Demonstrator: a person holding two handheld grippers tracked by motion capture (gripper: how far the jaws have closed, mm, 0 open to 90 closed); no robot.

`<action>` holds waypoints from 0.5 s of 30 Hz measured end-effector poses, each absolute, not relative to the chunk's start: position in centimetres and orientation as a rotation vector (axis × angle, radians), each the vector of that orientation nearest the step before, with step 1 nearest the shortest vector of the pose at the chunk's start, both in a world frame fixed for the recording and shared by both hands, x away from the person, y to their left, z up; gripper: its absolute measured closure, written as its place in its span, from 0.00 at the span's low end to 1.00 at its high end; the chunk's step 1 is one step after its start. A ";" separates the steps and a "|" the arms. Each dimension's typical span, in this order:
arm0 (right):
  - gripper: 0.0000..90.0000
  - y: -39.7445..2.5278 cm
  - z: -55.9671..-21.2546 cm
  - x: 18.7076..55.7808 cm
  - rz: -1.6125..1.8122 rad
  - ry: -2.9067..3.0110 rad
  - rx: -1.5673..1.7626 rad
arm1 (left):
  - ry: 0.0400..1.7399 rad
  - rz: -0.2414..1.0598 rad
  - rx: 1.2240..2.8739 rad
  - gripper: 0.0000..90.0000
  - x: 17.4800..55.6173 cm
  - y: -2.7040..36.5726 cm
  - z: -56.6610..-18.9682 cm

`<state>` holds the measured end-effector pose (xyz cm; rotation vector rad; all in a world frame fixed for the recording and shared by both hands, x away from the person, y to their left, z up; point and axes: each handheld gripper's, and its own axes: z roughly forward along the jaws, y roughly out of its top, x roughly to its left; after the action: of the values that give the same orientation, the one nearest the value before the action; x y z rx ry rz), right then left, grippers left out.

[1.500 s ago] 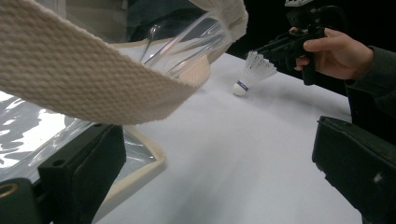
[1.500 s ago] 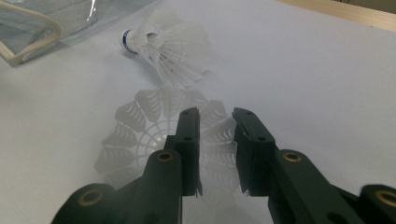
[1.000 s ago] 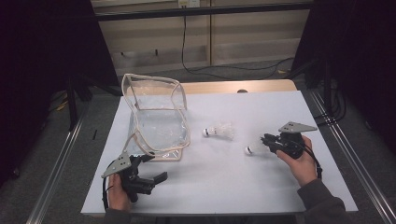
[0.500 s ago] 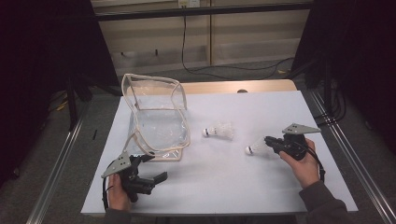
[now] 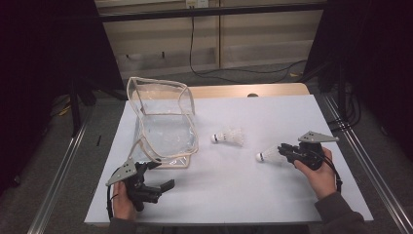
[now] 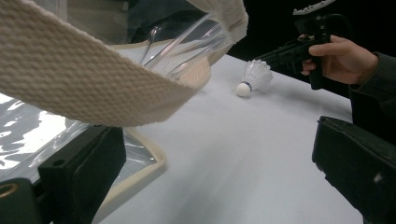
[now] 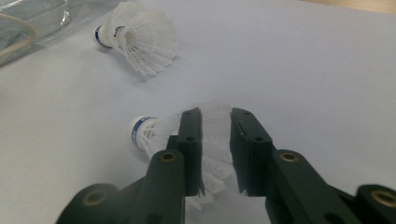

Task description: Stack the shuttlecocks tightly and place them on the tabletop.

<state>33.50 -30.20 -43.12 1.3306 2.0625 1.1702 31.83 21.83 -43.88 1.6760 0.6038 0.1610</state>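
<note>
a second shuttlecock point(image 5: 229, 136) lies beside a clear bag point(image 5: 163, 126).

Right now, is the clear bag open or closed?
Open: the clear bag stands with its cream-trimmed mouth gaping toward the left gripper, no shuttlecock visible inside.

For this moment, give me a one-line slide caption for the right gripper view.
Right gripper fingers pinch the feather skirt of one shuttlecock; a second shuttlecock lies beyond.

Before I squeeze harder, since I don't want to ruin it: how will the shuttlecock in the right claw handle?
The shuttlecock is probably fragile: the right claw grips its thin white feathers, which could bend or crush. It looks very light for its size. Set down on its side, like the other shuttlecock, it may roll in a curve around its round cork tip.
</note>
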 end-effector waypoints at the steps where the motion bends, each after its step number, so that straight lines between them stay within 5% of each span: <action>1: 0.78 -30.2 -43.1 33.5 1.171 2.059 1.327 | 0.604 0.161 1.676 0.03 31.8 21.8 -43.9; 15: 0.50 -31.0 -42.3 33.0 1.178 2.011 1.373 | 0.605 0.160 1.678 0.03 31.8 21.8 -43.9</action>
<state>32.98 -31.02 -42.30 1.3731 2.0106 1.1777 31.82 21.76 -43.89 1.6778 0.6048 0.1596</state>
